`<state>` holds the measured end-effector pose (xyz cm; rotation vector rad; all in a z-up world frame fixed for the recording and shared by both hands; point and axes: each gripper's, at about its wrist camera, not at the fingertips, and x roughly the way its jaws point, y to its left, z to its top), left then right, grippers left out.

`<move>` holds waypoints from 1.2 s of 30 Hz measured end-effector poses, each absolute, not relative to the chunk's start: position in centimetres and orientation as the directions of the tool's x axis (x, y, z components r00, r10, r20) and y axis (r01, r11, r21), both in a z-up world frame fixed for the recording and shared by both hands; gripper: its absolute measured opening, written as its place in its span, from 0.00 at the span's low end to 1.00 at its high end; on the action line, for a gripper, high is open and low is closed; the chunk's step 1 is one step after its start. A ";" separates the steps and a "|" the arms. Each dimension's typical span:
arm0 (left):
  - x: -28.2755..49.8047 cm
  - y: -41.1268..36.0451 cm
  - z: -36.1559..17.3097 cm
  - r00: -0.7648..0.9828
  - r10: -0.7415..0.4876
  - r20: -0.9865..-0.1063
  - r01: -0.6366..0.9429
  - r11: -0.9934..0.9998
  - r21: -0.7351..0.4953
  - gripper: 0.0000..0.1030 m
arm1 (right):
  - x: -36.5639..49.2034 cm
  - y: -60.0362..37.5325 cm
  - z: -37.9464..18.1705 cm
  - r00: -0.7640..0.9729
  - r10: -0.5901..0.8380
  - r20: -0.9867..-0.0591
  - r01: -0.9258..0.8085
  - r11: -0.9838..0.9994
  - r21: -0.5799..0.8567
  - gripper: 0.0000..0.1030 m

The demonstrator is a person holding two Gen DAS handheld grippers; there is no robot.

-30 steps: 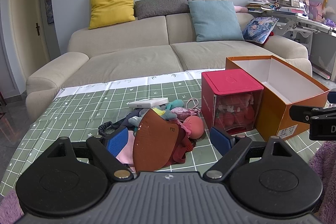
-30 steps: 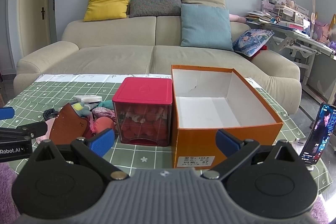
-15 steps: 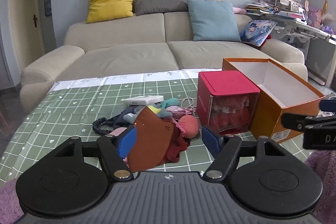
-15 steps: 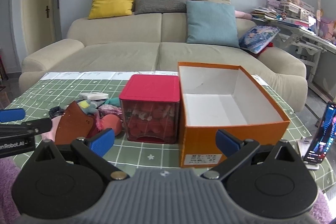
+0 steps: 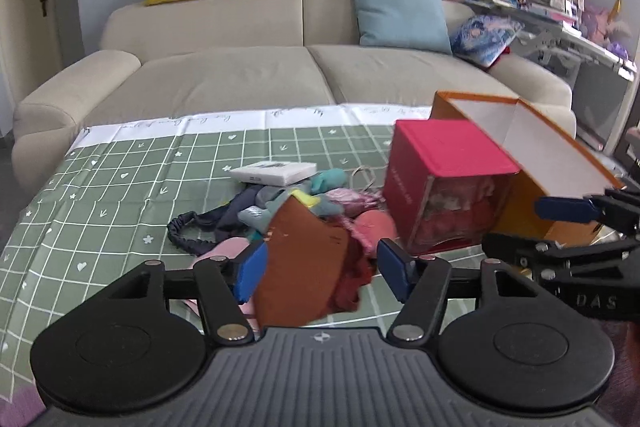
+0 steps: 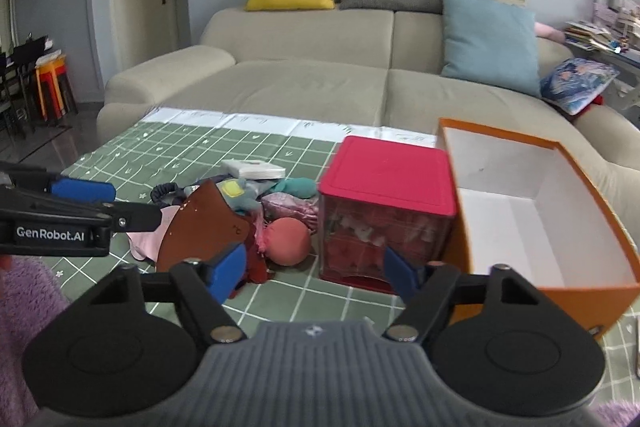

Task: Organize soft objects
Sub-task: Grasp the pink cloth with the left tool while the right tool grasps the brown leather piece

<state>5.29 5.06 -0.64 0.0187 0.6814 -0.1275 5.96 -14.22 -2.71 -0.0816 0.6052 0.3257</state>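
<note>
A pile of soft things lies on the green checked cloth (image 5: 120,195): a stiff brown piece (image 5: 304,267), red fabric (image 5: 352,283), a round pink plush (image 6: 288,241), a teal plush (image 5: 328,181), pink cloth (image 6: 146,243) and a dark scrunchie band (image 5: 192,231). My left gripper (image 5: 322,269) is at the pile with its jaws closing. The brown piece stands between its pads and the right pad is clear of it. My right gripper (image 6: 314,273) is closing too, just short of the pink plush, with nothing pressed between its pads.
A red-lidded clear cube box (image 6: 384,211) stands right of the pile, and beside it an open orange shoe box (image 6: 592,291). A white flat pack (image 5: 276,173) lies behind the pile. A beige sofa (image 5: 240,83) runs along the table's far side.
Both grippers' jaws have narrowed. The left gripper has come closer to the pile. The right gripper has swung left from the boxes towards the pile.
</note>
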 end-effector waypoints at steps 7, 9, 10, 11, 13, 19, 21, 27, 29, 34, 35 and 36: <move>8.9 9.3 -2.6 0.685 -0.054 -0.726 0.037 0.999 -0.039 0.65 | 9.5 -10.6 -4.2 0.711 0.362 -0.602 -0.402 0.913 0.073 0.68; 9.9 10.7 -3.2 0.663 -0.032 -0.748 -0.009 0.999 -0.050 0.65 | 10.5 -9.2 -4.8 0.694 0.384 -0.609 -0.431 0.899 0.077 0.73; 10.3 11.3 -3.5 0.649 -0.011 -0.761 -0.038 0.998 -0.047 0.65 | 10.9 -8.4 -5.1 0.685 0.397 -0.611 -0.447 0.891 0.077 0.73; 10.8 12.0 -3.9 0.633 0.015 -0.774 -0.074 0.996 -0.041 0.65 | 11.4 -7.7 -5.5 0.677 0.408 -0.612 -0.462 0.883 0.077 0.73; 11.4 13.1 -4.6 0.605 0.018 -0.796 -0.124 0.990 -0.071 0.65 | 12.4 -6.4 -6.2 0.659 0.423 -0.623 -0.486 0.870 0.077 0.73; 12.8 15.1 -5.7 0.593 0.023 -0.805 -0.183 0.977 -0.106 0.72 | 15.4 -3.0 -8.0 0.624 0.448 -0.641 -0.524 0.848 0.083 0.75; 13.0 15.5 -5.9 0.592 0.009 -0.806 -0.190 0.973 -0.129 0.72 | 16.2 -1.8 -8.5 0.621 0.450 -0.642 -0.549 0.834 0.054 0.81; 13.5 15.7 -6.9 0.582 -0.011 -0.813 -0.197 0.968 -0.154 0.72 | 17.3 -0.3 -9.5 0.607 0.462 -0.647 -0.594 0.804 0.015 0.63; 13.5 15.5 -7.1 0.583 -0.013 -0.812 -0.191 0.970 -0.152 0.72 | 17.1 -0.4 -9.6 0.612 0.459 -0.644 -0.597 0.803 0.005 0.52; 13.6 14.9 -7.3 0.575 -0.017 -0.818 -0.163 0.977 -0.134 0.78 | 15.8 -1.6 -9.0 0.642 0.443 -0.626 -0.571 0.821 -0.005 0.12; 13.6 14.7 -7.4 0.574 -0.019 -0.819 -0.157 0.979 -0.133 0.79 | 15.5 -2.0 -8.8 0.640 0.441 -0.629 -0.565 0.825 0.003 0.05; 13.7 14.5 -7.4 0.572 -0.017 -0.820 -0.153 0.980 -0.127 0.80 | 15.3 -2.4 -8.7 0.638 0.442 -0.631 -0.561 0.828 0.012 0.01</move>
